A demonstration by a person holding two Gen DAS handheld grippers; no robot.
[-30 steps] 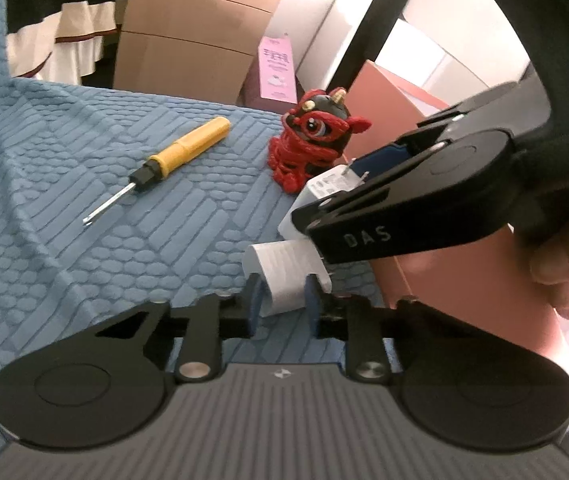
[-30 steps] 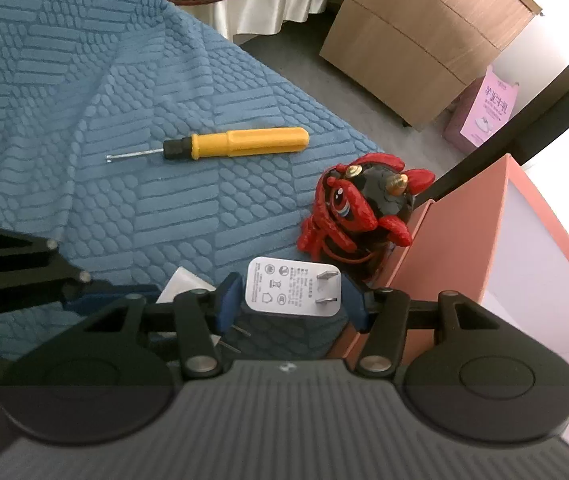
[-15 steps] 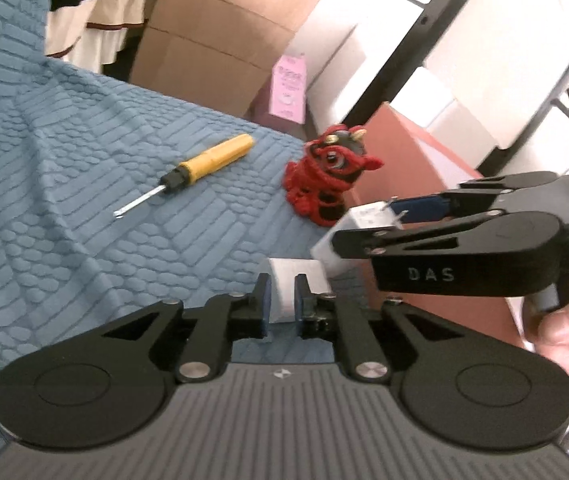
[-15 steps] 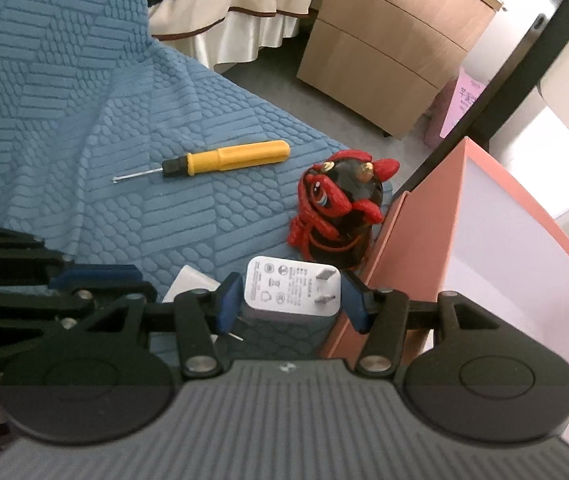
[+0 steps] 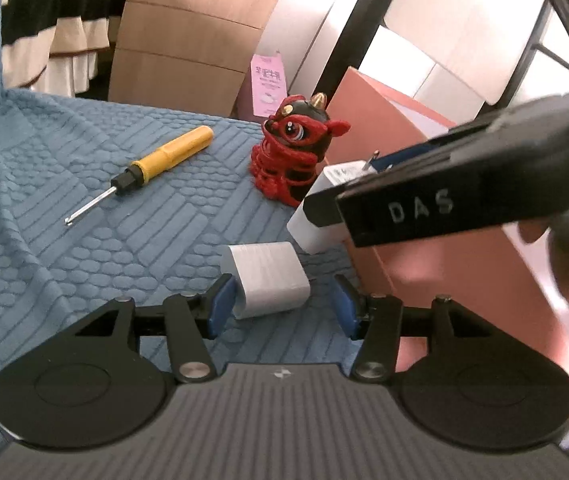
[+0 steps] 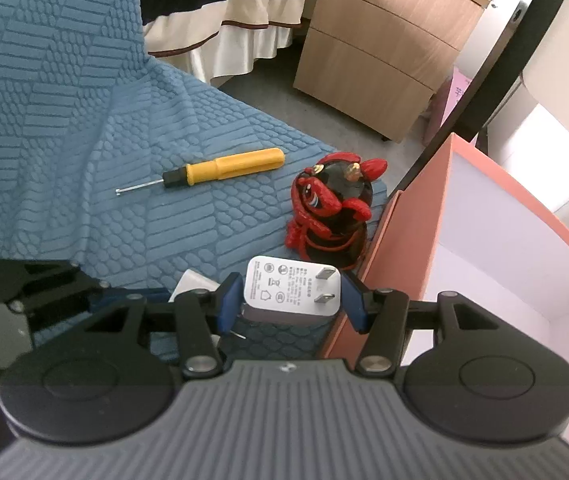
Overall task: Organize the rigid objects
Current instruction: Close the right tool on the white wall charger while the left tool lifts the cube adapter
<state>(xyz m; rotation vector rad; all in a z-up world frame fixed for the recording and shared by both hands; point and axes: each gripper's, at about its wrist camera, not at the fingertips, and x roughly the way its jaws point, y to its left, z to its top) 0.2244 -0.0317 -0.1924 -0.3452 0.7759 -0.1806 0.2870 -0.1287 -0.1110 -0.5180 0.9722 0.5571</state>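
Note:
My right gripper (image 6: 290,300) is shut on a white plug charger (image 6: 292,290), held above the blue cloth beside the orange box (image 6: 416,240); it also shows in the left wrist view (image 5: 320,216). My left gripper (image 5: 282,306) is open around a second white charger block (image 5: 268,278), which lies on the cloth against the left pad. A yellow screwdriver (image 5: 160,160) (image 6: 220,168) and a red and black lion figurine (image 5: 296,156) (image 6: 334,212) sit further back.
The orange box (image 5: 388,120) with a white inside stands at the right edge of the blue textured cloth (image 5: 64,220). A wooden drawer unit (image 6: 384,48) and a black pole (image 6: 472,92) stand beyond. Striped fabric (image 6: 224,0) hangs at the back.
My left gripper has opened and let go of the white block, which now lies on the cloth. My right gripper has kept hold of the charger and drifted slightly toward the box.

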